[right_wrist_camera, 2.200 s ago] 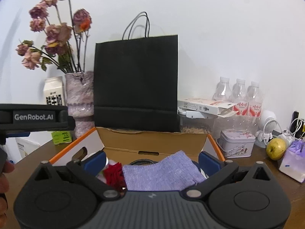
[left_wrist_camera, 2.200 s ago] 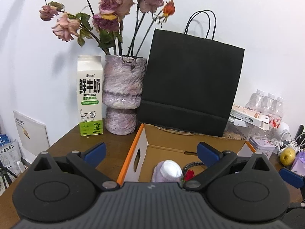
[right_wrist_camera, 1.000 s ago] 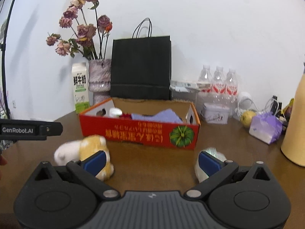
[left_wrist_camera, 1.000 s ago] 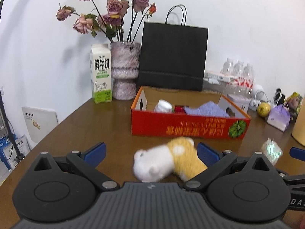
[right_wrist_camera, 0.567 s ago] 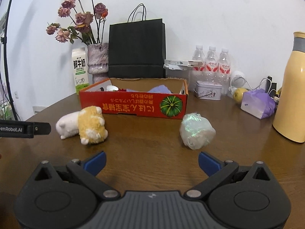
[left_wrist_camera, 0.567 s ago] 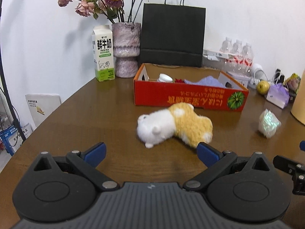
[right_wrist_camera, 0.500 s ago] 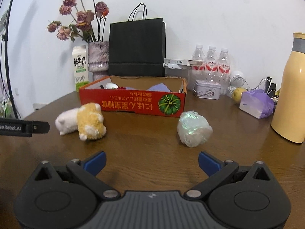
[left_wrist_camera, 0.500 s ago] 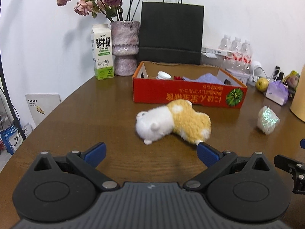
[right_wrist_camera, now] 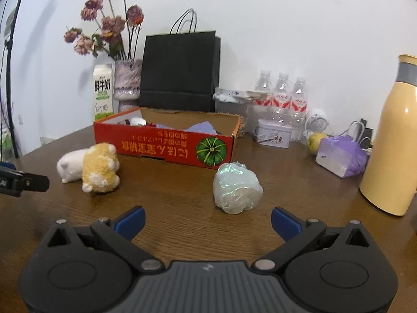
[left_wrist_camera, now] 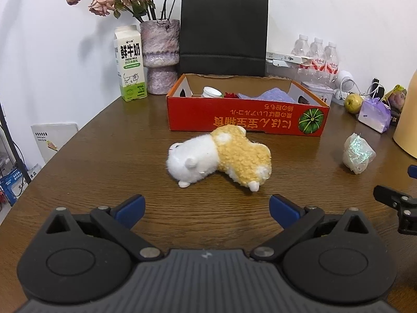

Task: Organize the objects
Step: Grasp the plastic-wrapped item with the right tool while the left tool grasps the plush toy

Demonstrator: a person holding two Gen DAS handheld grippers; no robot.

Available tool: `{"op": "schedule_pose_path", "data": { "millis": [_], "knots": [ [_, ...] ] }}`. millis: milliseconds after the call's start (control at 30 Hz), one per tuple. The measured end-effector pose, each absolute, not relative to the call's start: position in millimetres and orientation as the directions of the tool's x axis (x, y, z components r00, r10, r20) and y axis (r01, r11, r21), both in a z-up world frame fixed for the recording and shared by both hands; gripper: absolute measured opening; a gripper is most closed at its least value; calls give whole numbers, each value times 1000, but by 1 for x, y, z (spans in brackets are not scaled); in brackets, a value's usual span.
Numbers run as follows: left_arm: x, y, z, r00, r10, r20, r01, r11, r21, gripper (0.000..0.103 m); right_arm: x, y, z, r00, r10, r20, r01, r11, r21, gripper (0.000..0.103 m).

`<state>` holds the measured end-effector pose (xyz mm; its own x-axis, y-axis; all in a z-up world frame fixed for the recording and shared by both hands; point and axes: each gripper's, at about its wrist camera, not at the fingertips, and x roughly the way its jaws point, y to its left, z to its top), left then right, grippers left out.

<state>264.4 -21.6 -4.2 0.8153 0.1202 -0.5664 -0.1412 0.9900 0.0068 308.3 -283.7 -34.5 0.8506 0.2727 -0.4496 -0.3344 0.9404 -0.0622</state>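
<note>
Tabletop [left_wrist_camera: 86,161] of dark brown wood spreads under both grippers, against a white wall. Beyond the jaws stands a red cardboard box [left_wrist_camera: 247,116] holding a purple cloth [left_wrist_camera: 268,96] and a white-capped bottle [left_wrist_camera: 211,91]. Ahead of the left gripper [left_wrist_camera: 207,208], whose jaws are spread wide and hold nothing, lies a white and yellow plush toy [left_wrist_camera: 221,159] on its side. Just ahead of the right gripper [right_wrist_camera: 208,221], also spread and holding nothing, sits an iridescent wrapped bundle [right_wrist_camera: 235,187].
</note>
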Motion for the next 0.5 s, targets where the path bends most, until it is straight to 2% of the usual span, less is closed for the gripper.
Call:
{"op": "schedule_pose_path", "data": {
  "millis": [200, 500],
  "knots": [
    [276, -29, -5, 802, 132, -582, -153, 988, 13, 103, 350, -291, -43, 816, 263, -514, -342, 938, -63, 103],
    [301, -45, -10, 783, 129, -609, -156, 988, 9, 103, 409, -294, -52, 807, 248, -536, -301, 954, -12, 101]
  ]
}}
